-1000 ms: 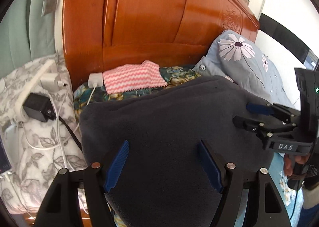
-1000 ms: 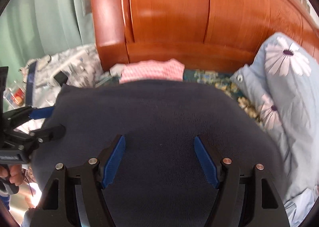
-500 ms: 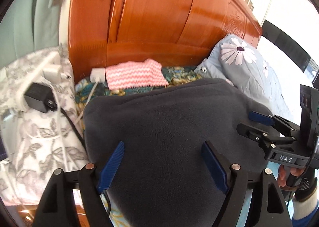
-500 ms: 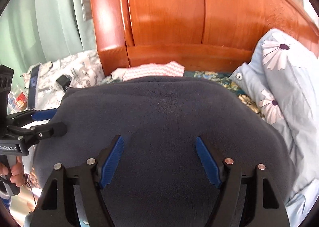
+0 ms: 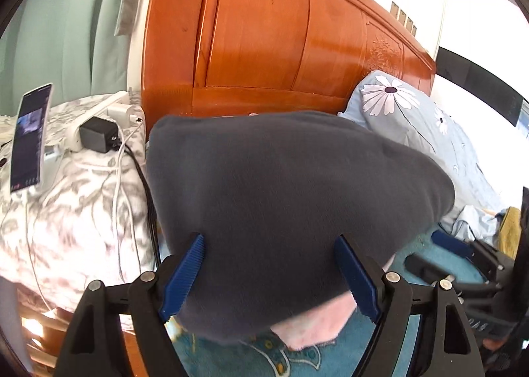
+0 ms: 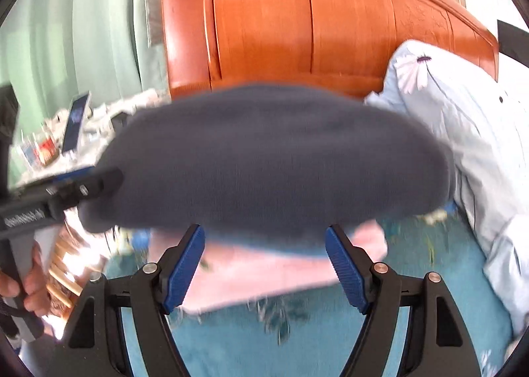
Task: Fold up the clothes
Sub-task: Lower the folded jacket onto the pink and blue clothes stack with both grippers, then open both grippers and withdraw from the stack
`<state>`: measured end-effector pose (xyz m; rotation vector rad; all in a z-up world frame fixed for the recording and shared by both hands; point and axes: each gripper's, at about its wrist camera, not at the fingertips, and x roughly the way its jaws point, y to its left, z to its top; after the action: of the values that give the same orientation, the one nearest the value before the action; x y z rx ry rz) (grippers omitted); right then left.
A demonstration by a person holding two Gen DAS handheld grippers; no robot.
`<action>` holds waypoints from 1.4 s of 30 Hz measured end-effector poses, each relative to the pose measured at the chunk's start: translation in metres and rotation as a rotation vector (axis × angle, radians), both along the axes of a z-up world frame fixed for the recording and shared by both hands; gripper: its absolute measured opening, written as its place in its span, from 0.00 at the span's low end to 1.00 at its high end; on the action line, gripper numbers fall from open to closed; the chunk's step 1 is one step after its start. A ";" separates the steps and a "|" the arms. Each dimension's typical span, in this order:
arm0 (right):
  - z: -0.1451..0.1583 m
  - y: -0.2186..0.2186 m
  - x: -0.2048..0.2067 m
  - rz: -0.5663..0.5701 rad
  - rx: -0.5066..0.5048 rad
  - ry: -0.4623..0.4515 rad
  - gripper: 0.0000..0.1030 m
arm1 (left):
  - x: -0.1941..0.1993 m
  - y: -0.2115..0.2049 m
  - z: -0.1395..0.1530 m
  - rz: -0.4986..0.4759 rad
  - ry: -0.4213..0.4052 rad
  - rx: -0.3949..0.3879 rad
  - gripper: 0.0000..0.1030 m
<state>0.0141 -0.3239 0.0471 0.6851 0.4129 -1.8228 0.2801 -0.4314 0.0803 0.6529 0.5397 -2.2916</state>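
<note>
Between both spread grippers, left gripper [image 5: 269, 274] and right gripper [image 6: 264, 264], dark grey garment [image 5: 291, 198], ungripped.

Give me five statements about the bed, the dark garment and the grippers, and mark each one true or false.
1. The headboard is orange-brown wood. True.
2. The dark grey fleece garment lies on a pink cloth. True: pink cloth shows under its near edge.
3. The pillow has a striped cover. False: its cover is light blue with white daisies.
4. The left gripper has its jaws closed tight. False: its jaws stand wide apart, either side of the garment's near edge.
5. A phone stands propped on the floral-covered surface beside the bed. True.
</note>
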 end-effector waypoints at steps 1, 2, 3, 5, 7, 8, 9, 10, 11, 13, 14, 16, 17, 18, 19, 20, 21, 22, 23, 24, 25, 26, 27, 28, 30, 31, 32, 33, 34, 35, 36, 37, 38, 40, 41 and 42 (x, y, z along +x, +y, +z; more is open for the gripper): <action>-0.006 0.003 0.003 0.001 0.013 -0.001 0.74 | 0.002 0.004 -0.001 0.008 0.003 -0.007 0.82; -0.011 0.007 0.005 -0.001 0.015 0.001 0.74 | 0.003 0.008 -0.002 0.017 0.005 -0.014 0.82; -0.015 0.011 0.007 -0.007 0.014 0.000 0.74 | 0.005 0.011 -0.003 0.025 0.012 -0.013 0.83; -0.022 0.018 0.008 -0.027 0.011 -0.008 0.74 | 0.007 0.016 -0.004 0.041 0.028 -0.008 0.84; -0.027 0.027 0.008 -0.061 -0.003 -0.013 0.74 | 0.007 0.026 -0.007 0.052 0.031 -0.022 0.86; -0.029 0.032 0.008 -0.078 -0.010 -0.015 0.74 | 0.007 0.031 -0.009 0.057 0.033 -0.030 0.91; -0.032 0.036 0.008 -0.089 -0.019 -0.025 0.74 | 0.006 0.036 -0.011 0.062 0.034 -0.039 0.94; -0.034 0.041 0.008 -0.100 -0.029 -0.037 0.75 | 0.004 0.041 -0.013 0.062 0.037 -0.043 0.98; -0.038 0.045 0.008 -0.106 -0.037 -0.046 0.75 | 0.002 0.045 -0.016 0.061 0.040 -0.046 1.00; -0.045 0.051 0.008 -0.111 -0.042 -0.051 0.76 | -0.002 0.055 -0.022 0.060 0.047 -0.053 1.00; -0.049 0.053 0.009 -0.112 -0.043 -0.048 0.77 | -0.005 0.060 -0.025 0.059 0.051 -0.056 1.00; -0.055 0.055 0.009 -0.101 -0.033 -0.035 0.78 | -0.011 0.068 -0.032 0.056 0.041 -0.066 1.00; -0.058 0.055 0.008 -0.096 -0.026 -0.028 0.79 | -0.013 0.071 -0.036 0.055 0.039 -0.061 1.00; -0.061 0.055 0.007 -0.100 -0.017 -0.023 0.79 | -0.015 0.073 -0.040 0.055 0.038 -0.055 1.00; -0.063 0.055 0.006 -0.105 -0.011 -0.026 0.79 | -0.017 0.076 -0.043 0.054 0.037 -0.048 1.00; -0.065 0.057 0.005 -0.107 -0.013 -0.038 0.79 | -0.018 0.078 -0.047 0.060 0.035 -0.047 1.00; -0.066 0.058 0.003 -0.109 -0.016 -0.050 0.79 | -0.019 0.080 -0.051 0.066 0.032 -0.047 1.00; -0.067 0.059 0.002 -0.109 -0.019 -0.060 0.81 | -0.021 0.082 -0.055 0.072 0.030 -0.046 1.00; -0.067 0.060 0.000 -0.110 -0.027 -0.072 0.85 | -0.022 0.084 -0.059 0.079 0.027 -0.046 1.00; -0.068 0.061 -0.002 -0.112 -0.031 -0.088 0.87 | -0.023 0.085 -0.062 0.082 0.021 -0.047 1.00; -0.069 0.061 -0.004 -0.113 -0.037 -0.097 0.88 | -0.024 0.087 -0.066 0.084 0.016 -0.048 1.00; -0.069 0.062 -0.005 -0.114 -0.044 -0.105 0.88 | -0.025 0.089 -0.068 0.087 0.012 -0.048 1.00; -0.069 0.062 -0.005 -0.116 -0.042 -0.100 0.89 | -0.025 0.091 -0.069 0.088 0.011 -0.046 1.00; -0.069 0.062 -0.005 -0.117 -0.040 -0.094 0.89 | -0.025 0.093 -0.071 0.090 0.010 -0.044 1.00; -0.069 0.061 -0.002 -0.119 -0.034 -0.074 0.91 | -0.024 0.096 -0.072 0.097 0.009 -0.045 1.00; -0.069 0.062 -0.001 -0.116 -0.035 -0.073 0.92 | -0.023 0.097 -0.071 0.104 0.010 -0.048 1.00; -0.068 0.062 -0.001 -0.113 -0.036 -0.073 0.93 | -0.021 0.098 -0.070 0.109 0.012 -0.050 1.00; -0.068 0.062 -0.001 -0.111 -0.038 -0.074 0.94 | -0.019 0.100 -0.069 0.119 0.016 -0.056 1.00; -0.067 0.063 -0.001 -0.111 -0.041 -0.073 0.96 | -0.016 0.102 -0.068 0.128 0.019 -0.062 1.00; -0.066 0.064 -0.001 -0.114 -0.045 -0.068 0.97 | -0.014 0.104 -0.067 0.137 0.021 -0.071 1.00; -0.065 0.064 0.000 -0.115 -0.049 -0.061 0.98 | -0.012 0.105 -0.066 0.145 0.022 -0.080 1.00; -0.064 0.065 0.001 -0.117 -0.049 -0.054 1.00 | -0.011 0.108 -0.066 0.157 0.019 -0.097 1.00; -0.063 0.065 0.001 -0.119 -0.050 -0.047 1.00 | -0.010 0.110 -0.065 0.170 0.015 -0.116 1.00; -0.062 0.065 0.004 -0.123 -0.046 -0.021 1.00 | -0.009 0.115 -0.064 0.196 0.007 -0.153 1.00; -0.062 0.065 0.005 -0.126 -0.044 -0.004 1.00 | -0.008 0.116 -0.064 0.203 0.005 -0.155 1.00; -0.061 0.065 0.006 -0.126 -0.041 0.010 1.00 | -0.007 0.115 -0.065 0.209 0.004 -0.155 1.00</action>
<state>0.0202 -0.2589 -0.0140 0.6868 0.3440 -1.9494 0.2731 -0.3160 0.0156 0.4926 0.4067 -2.1128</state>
